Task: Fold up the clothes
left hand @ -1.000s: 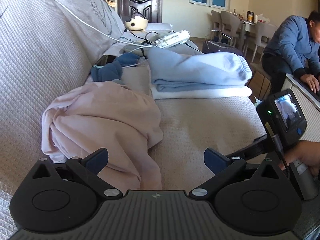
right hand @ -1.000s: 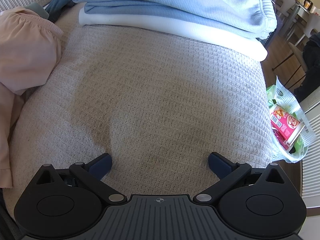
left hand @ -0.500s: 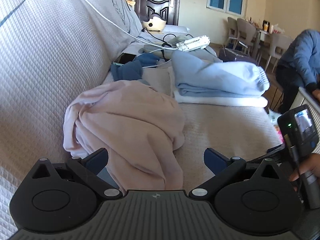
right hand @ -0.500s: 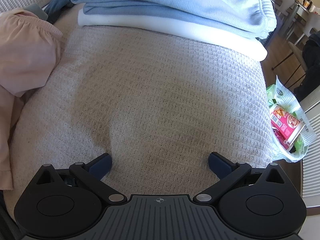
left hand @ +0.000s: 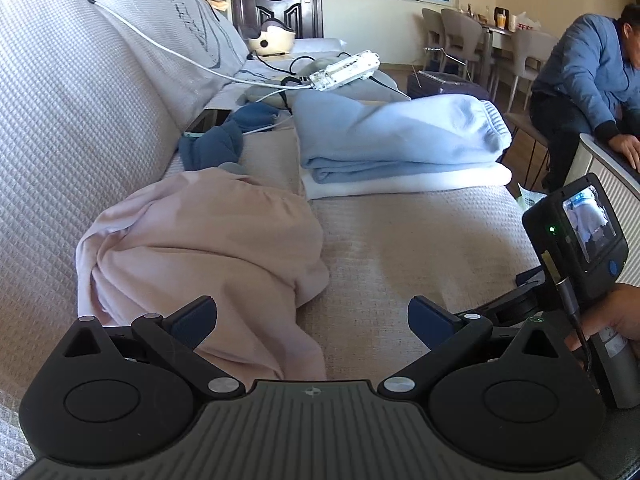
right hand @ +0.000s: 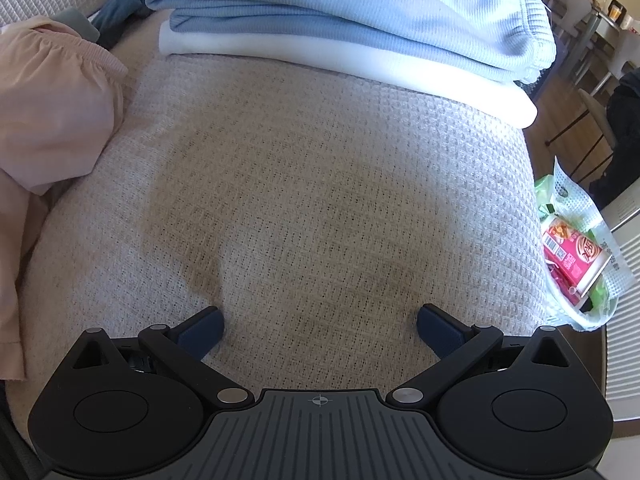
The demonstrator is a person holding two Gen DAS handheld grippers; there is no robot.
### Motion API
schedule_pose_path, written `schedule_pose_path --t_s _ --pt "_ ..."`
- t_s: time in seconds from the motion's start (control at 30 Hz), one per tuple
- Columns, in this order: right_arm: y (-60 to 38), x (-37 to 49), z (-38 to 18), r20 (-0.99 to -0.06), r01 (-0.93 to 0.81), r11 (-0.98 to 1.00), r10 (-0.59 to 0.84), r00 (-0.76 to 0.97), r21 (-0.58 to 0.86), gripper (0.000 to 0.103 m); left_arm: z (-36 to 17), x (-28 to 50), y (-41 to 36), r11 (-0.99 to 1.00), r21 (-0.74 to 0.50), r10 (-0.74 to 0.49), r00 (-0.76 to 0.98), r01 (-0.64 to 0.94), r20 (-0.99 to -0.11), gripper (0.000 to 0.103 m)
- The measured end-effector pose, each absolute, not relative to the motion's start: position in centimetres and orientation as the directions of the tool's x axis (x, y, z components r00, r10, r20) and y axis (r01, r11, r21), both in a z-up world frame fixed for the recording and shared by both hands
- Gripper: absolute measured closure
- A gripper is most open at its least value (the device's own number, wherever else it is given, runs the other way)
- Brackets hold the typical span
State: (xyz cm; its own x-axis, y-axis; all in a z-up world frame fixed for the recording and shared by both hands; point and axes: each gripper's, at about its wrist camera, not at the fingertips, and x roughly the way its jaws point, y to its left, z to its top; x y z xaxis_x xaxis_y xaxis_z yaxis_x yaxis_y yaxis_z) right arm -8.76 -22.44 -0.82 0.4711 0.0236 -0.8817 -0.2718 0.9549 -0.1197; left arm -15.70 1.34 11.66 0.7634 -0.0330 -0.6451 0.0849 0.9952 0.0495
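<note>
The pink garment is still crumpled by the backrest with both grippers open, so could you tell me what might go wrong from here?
1. The pink garment is bunched in overlapping layers, so the left gripper may pinch several folds rather than one edge.
2. The folded blue garment on the white one lies close behind; spreading the pink one could knock that stack askew.
3. The right gripper sits over bare sofa cover, away from the cloth.

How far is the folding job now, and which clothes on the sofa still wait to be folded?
Done: the light blue garment lies folded on the folded white garment. In hand: nothing; the left tool and right tool are both open and empty. Left: the crumpled pink garment in front of the left tool, and perhaps the bunched dark blue cloth behind it.
</note>
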Motion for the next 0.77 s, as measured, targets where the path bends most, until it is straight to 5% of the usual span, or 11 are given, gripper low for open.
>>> schedule_pose_path --t_s 0.77 --pt "-21.8 -8.6 -1.5 -0.878 -0.28 0.951 0.022 0.478 -0.128 0.0 11.2 -15.4 -2.0 0.986 0.085 -0.052 0.745 0.145 -0.665 0.001"
